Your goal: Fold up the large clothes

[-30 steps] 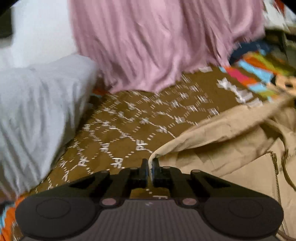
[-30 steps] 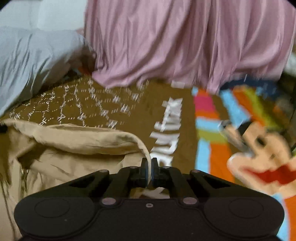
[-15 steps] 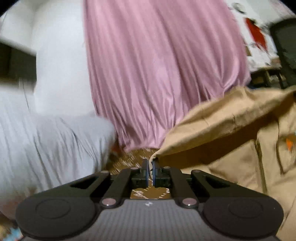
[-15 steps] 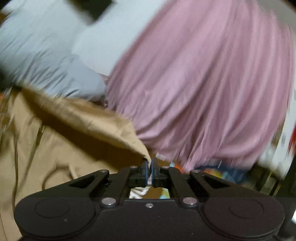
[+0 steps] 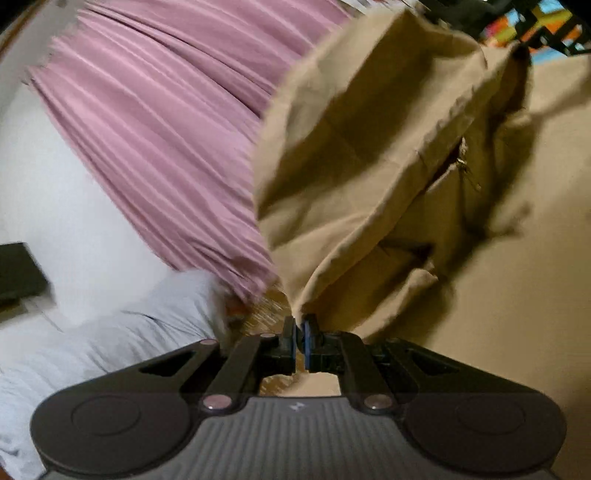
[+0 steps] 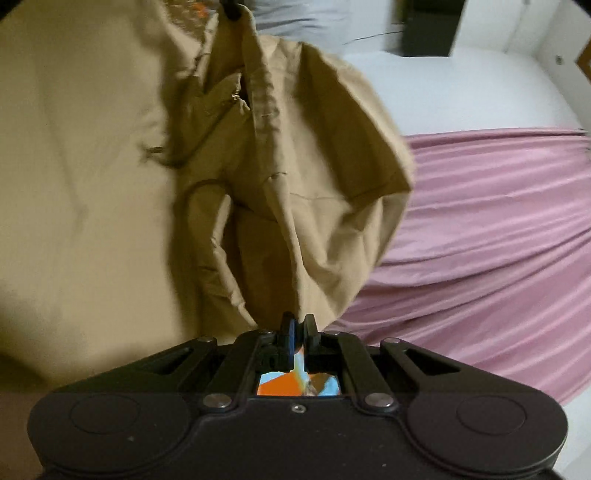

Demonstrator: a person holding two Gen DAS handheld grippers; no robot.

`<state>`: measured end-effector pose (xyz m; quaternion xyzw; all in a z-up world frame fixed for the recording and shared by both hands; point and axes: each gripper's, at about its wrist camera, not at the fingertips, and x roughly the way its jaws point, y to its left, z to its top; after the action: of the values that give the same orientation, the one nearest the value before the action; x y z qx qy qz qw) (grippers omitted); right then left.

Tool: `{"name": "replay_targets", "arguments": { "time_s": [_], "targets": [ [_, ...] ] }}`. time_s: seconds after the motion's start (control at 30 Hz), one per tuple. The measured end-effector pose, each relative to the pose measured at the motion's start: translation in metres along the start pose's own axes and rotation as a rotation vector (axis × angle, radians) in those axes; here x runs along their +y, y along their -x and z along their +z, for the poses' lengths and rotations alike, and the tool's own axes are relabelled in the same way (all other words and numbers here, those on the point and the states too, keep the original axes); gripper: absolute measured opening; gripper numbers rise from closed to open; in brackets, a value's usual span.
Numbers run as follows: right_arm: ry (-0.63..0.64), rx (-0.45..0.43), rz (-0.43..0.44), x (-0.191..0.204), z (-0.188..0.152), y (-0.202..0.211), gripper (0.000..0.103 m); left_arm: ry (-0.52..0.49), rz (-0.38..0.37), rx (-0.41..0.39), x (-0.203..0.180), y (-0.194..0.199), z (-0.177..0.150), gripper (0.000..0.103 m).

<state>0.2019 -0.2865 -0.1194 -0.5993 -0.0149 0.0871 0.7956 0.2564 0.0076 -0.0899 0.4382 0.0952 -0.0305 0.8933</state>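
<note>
A large tan jacket (image 5: 388, 155) with a zipper and drawstring hangs lifted in the air between my two grippers. My left gripper (image 5: 300, 325) is shut on one edge of the jacket, which rises up and to the right of it. My right gripper (image 6: 298, 325) is shut on another edge of the jacket (image 6: 280, 192), which fills the left and middle of the right wrist view. The jacket's lower part is hidden.
A pink pleated curtain (image 5: 166, 122) hangs close behind the jacket and shows in the right wrist view (image 6: 498, 229). A grey-white pillow (image 5: 110, 339) lies at the lower left. A white wall (image 6: 461, 92) and a dark box (image 6: 432, 26) are beyond.
Both grippers rose from the patterned bed cover and tilted, lifting the jacket off the bed. The bed cover has nearly left both views.
</note>
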Motion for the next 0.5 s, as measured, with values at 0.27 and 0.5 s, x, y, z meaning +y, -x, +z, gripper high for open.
{"name": "replay_targets", "arguments": {
  "time_s": [0.27, 0.5],
  "targets": [
    [-0.058, 0.051, 0.17, -0.017, 0.007, 0.022, 0.048, 0.034, -0.302, 0.087, 0.023, 0.024, -0.017, 0.065],
    [-0.025, 0.086, 0.294, -0.028, 0.008, 0.048, 0.07, -0.069, -0.335, 0.084, 0.02, 0.053, -0.019, 0.074]
  ]
}}
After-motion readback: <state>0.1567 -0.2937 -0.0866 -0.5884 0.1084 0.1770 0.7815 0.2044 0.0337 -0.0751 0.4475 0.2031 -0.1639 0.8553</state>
